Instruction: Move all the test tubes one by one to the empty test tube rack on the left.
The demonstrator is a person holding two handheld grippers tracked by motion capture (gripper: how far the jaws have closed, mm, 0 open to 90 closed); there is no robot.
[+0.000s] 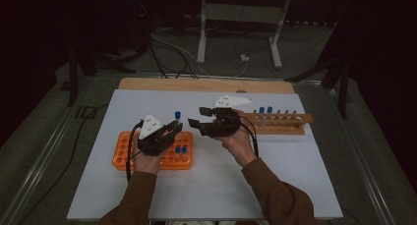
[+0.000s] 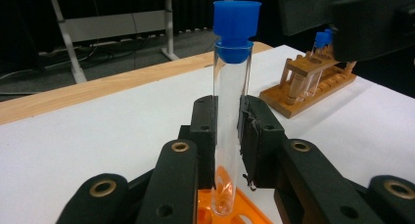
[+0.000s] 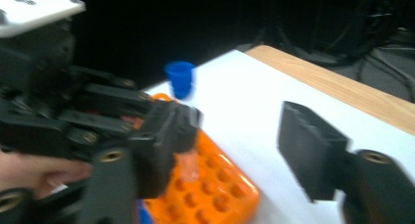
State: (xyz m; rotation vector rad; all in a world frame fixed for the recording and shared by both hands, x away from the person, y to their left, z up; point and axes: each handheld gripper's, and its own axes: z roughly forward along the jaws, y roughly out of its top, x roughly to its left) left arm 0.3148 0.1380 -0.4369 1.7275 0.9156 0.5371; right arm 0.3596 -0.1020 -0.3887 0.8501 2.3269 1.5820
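Observation:
A clear glass test tube (image 2: 231,111) with a blue cap (image 1: 177,115) stands upright between the jaws of my left gripper (image 2: 227,131), which is shut on its middle. The tube's foot hangs just over the orange tube rack (image 2: 244,212), at that rack's far right corner (image 1: 123,154). My right gripper (image 1: 197,117) hovers just to the right of the tube with its jaws apart and nothing pressed between them. In the right gripper view, that gripper (image 3: 240,141) stands wide, with the capped tube (image 3: 179,77) by its left jaw.
Two blue-capped tubes (image 1: 181,150) stand in the orange rack's right end. A wooden rack (image 1: 280,123) farther right holds two blue-capped tubes (image 1: 265,109) and several empty holes. All this rests on a white board (image 1: 211,185) with a wooden table edge (image 1: 206,84) behind.

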